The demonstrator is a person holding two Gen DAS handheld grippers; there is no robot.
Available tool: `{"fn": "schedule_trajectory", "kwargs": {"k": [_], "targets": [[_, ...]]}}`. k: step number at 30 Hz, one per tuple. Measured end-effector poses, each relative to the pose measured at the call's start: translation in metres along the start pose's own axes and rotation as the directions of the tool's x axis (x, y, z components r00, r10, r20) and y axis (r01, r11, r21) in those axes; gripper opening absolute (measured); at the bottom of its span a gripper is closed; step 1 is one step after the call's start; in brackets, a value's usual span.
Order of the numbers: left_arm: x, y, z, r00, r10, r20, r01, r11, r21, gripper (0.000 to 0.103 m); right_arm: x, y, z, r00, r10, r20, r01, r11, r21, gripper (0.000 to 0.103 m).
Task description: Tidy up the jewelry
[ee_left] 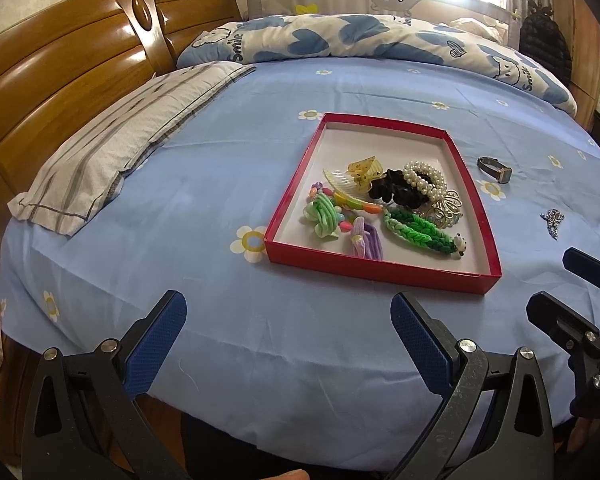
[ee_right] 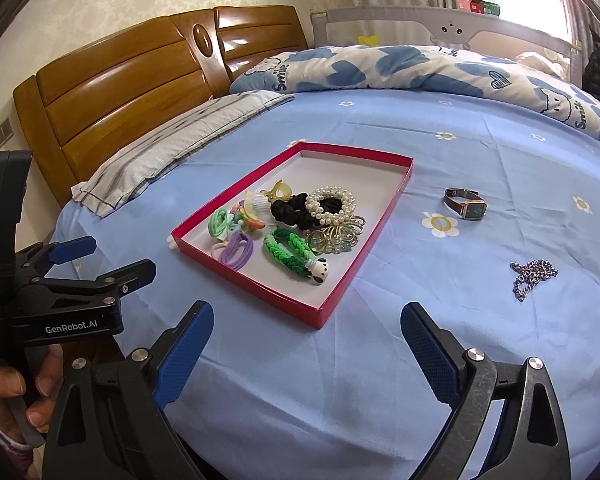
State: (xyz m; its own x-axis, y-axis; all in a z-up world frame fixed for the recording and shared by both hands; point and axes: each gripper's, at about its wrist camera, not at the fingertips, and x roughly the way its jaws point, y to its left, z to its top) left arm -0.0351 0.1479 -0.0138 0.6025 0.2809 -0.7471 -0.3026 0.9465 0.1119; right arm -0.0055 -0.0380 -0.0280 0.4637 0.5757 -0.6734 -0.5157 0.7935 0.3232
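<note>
Both grippers, left point(ee_left: 288, 320) and right point(ee_right: 306, 330), hang empty at the bed's near edge, fingers spread wide. The chain point(ee_right: 533, 273) is nearest on the right, so I'd go for it first, pinching a bunched part. Then the watch point(ee_right: 466, 204), farther right of the box point(ee_right: 332, 300).

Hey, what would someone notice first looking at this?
A red tray mid-bed, its near half heaped with colourful hair ties, clips and a pearl scrunchie. To its right, loose on the blue sheet, lie a watch and a silver chain. Both grippers hover open at the near edge.
</note>
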Motion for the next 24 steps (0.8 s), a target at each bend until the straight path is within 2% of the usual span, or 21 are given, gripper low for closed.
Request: {"fn": "schedule_trajectory", "kwargs": {"k": [24], "targets": [[0.0032,0.0001,-0.0013,1.000,-0.004,-0.011,0.004,1.000,0.001,0.103,0.0007,0.0015,-0.0002,1.000,0.001,-0.007,-0.001,1.000,0.001,0.096]]}}
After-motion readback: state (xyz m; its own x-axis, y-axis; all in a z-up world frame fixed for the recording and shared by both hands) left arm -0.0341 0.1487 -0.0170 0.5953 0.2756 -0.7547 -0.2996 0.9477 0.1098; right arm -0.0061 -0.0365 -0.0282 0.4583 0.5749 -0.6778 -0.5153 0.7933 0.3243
